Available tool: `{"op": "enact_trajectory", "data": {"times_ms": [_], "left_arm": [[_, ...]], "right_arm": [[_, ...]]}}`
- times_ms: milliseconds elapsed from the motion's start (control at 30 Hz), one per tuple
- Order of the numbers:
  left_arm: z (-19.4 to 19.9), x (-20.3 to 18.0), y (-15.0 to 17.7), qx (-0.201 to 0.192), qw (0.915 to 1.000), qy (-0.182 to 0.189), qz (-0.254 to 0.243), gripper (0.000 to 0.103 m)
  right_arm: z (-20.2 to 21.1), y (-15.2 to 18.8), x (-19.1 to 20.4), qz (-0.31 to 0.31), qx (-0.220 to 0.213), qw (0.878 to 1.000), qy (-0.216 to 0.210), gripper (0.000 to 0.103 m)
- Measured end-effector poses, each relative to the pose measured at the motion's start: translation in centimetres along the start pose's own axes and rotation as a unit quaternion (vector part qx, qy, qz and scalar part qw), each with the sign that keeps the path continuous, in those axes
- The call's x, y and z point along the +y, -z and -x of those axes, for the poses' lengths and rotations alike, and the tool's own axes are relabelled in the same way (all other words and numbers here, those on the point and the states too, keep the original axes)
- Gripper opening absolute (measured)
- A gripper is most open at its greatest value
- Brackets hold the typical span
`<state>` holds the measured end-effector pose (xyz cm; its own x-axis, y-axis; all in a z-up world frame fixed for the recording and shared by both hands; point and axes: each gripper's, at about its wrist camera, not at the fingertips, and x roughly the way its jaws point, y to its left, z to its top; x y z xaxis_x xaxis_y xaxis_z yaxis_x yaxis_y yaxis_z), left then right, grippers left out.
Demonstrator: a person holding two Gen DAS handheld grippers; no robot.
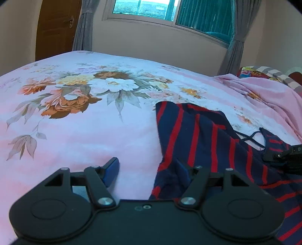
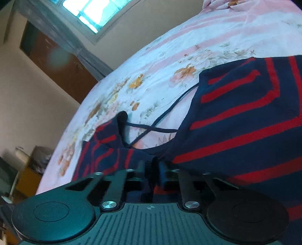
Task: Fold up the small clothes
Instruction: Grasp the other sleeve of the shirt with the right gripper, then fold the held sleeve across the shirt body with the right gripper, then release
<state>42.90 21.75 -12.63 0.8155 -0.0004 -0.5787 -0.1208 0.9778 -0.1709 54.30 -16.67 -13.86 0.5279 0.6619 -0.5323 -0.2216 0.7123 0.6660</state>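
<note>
A navy garment with red stripes and thin dark straps lies crumpled on the floral bed sheet. In the left wrist view my left gripper stands open at the garment's left edge. Its left blue pad is over bare sheet and its right finger rests among the striped folds. In the right wrist view my right gripper has its jaws close together with a bunch of the striped garment pinched between them near the straps. The right gripper also shows at the left wrist view's right edge.
A pink blanket and a patterned pillow are heaped at the bed's right end. Beyond the bed are a wall, a curtained window and a brown door. Low furniture stands beside the bed.
</note>
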Motion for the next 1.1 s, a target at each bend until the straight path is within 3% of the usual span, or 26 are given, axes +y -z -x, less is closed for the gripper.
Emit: {"op": "enact_trajectory", "data": {"times_ms": [133,267,300,333,400,433,533,600,700,800,867,933,1033,1100], "left_arm": [[-0.3,-0.1,0.1,0.004,1.0,-0.004,-0.005,0.065],[-0.3,-0.1,0.3,-0.002,1.0,-0.001,0.0,0.066],[-0.3,-0.1,0.4,-0.003,1.0,-0.001,0.001,0.066],[-0.4,-0.1,0.4,-0.002,1.0,-0.001,0.0,0.066],[-0.3,0.0,0.4,-0.002,1.0,0.0,0.002,0.066],[-0.3,0.1,0.3,-0.003,1.0,0.001,0.005,0.066],[1.2,0.7,0.4,-0.012,0.9996,0.004,0.025,0.065],[2.6,1.3,0.7,-0.029,0.9992,0.005,0.029,0.066],[4.2,2.5,1.7,-0.017,0.9994,-0.011,0.029,0.066],[4.7,3.2,2.6,-0.008,0.9994,-0.018,0.029,0.067],[4.9,3.3,3.0,-0.012,0.9992,-0.017,0.035,0.068],[4.6,3.3,3.1,-0.012,0.9991,-0.021,0.034,0.068],[4.4,3.0,3.3,-0.011,0.9991,-0.028,0.029,0.069],[4.4,3.0,3.3,-0.012,0.9991,-0.027,0.031,0.069]], "right_arm": [[0.0,-0.1,0.8,0.032,-0.005,0.999,-0.003,0.002],[1.7,-0.3,2.5,0.086,-0.077,0.993,0.007,0.002],[1.3,-0.5,2.4,0.088,-0.081,0.993,0.025,0.002],[0.4,-0.7,2.0,0.083,-0.062,0.993,0.05,0.002],[-0.6,-0.6,1.2,0.076,-0.024,0.995,0.058,0.003],[-0.1,-0.4,1.1,0.071,-0.029,0.995,0.061,0.004],[6.7,1.1,-0.9,0.038,-0.121,0.99,0.06,0.051],[12.8,2.6,-4.0,0.0,-0.194,0.978,0.076,0.051],[21.4,4.8,-10.5,-0.094,-0.275,0.947,0.134,0.05],[27.8,7.0,-16.5,-0.192,-0.323,0.908,0.182,0.048],[30.0,8.0,-19.7,-0.254,-0.329,0.892,0.178,0.048],[30.9,8.4,-21.7,-0.29,-0.33,0.883,0.165,0.048],[30.7,7.8,-23.1,-0.293,-0.323,0.887,0.154,0.048],[30.7,7.2,-23.6,-0.294,-0.322,0.887,0.153,0.042]]}}
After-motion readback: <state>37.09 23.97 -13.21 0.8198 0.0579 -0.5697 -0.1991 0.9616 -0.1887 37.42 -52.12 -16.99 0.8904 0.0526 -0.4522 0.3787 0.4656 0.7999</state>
